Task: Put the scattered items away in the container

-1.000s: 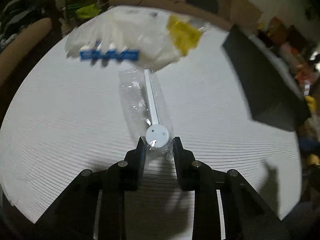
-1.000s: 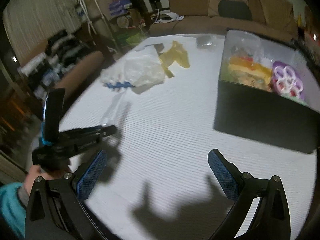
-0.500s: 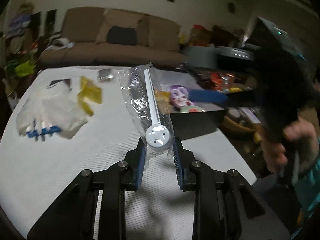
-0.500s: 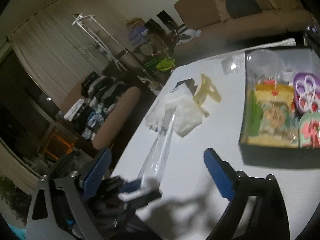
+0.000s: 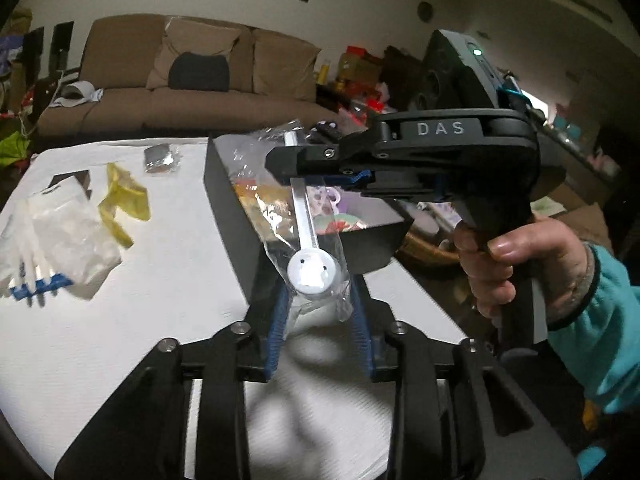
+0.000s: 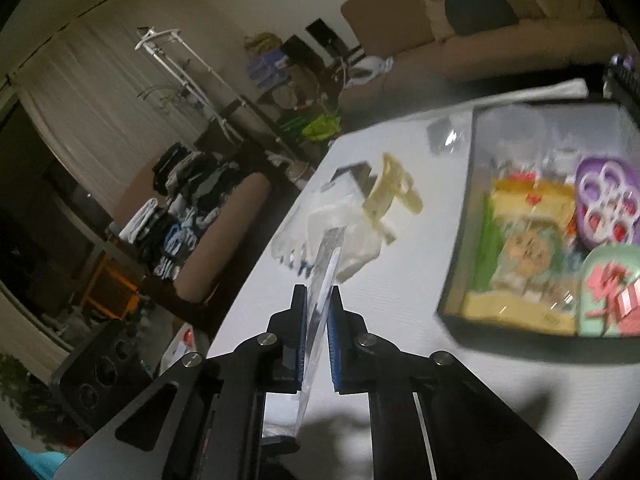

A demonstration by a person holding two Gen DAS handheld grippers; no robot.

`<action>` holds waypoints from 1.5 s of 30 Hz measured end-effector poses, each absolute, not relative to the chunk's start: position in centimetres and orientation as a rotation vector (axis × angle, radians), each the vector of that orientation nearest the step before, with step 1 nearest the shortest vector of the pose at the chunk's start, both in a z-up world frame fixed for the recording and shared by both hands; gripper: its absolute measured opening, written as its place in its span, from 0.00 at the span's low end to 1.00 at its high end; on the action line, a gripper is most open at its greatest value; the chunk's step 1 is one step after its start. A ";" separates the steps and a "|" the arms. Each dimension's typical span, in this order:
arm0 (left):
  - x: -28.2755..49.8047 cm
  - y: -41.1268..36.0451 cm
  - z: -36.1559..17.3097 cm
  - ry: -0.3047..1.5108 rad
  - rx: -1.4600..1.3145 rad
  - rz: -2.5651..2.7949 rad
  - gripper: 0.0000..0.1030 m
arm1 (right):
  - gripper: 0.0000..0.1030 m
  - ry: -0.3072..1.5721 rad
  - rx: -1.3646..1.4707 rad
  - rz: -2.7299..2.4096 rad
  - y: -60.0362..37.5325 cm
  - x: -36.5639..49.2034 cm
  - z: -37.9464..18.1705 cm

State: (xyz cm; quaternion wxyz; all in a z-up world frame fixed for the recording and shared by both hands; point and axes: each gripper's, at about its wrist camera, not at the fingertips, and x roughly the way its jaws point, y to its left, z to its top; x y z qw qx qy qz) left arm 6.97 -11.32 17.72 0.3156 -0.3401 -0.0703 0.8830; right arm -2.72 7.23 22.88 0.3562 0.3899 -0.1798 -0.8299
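L wrist view is showing the right gripper [image 5: 280, 164] pinching the top of the bagged white tool [image 5: 308, 240], a hand [image 5: 516, 260] gripping its handle; the left gripper [image 5: 320, 308] jaws are opening, bag's round end betw. them. R wrist view is only showing the bag edge-on, clamped. Both are hovering beside the black container [image 6: 456, 280]; white table [image 5: 120, 340] near edge is lying bare.
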 end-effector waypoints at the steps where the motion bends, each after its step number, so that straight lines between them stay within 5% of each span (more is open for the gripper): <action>1: 6.5 -11.2 18.0 -0.202 -0.899 2.327 0.65 | 0.07 -0.450 0.994 -2.167 7.6 -3.1 23.5; 2: 5.8 -11.0 18.4 -0.226 -0.891 2.332 0.76 | 0.07 -0.430 0.980 -2.196 8.1 -3.6 24.2; 13: -2.4 -11.9 17.1 -0.455 -0.940 2.388 0.77 | 0.07 0.041 0.938 -2.554 14.6 -15.4 31.0; 24: -7.7 -12.2 12.6 -0.503 -1.022 2.365 0.77 | 0.10 0.164 1.261 -2.399 15.3 -20.3 20.6; 27: -7.7 -11.6 12.9 -0.480 -1.020 2.366 0.77 | 0.24 0.233 1.280 -2.381 14.6 -20.5 18.4; 29: -7.9 -11.1 12.6 -0.474 -1.040 2.352 0.77 | 0.45 0.283 1.282 -2.338 13.4 -20.6 17.0; 36: -8.3 -9.9 12.5 -0.410 -1.067 2.367 0.77 | 0.46 0.508 1.251 -2.228 6.7 -21.7 13.8; 45: -8.4 -9.5 13.0 -0.380 -1.058 2.367 0.77 | 0.42 0.485 1.320 -2.178 4.5 -24.4 10.5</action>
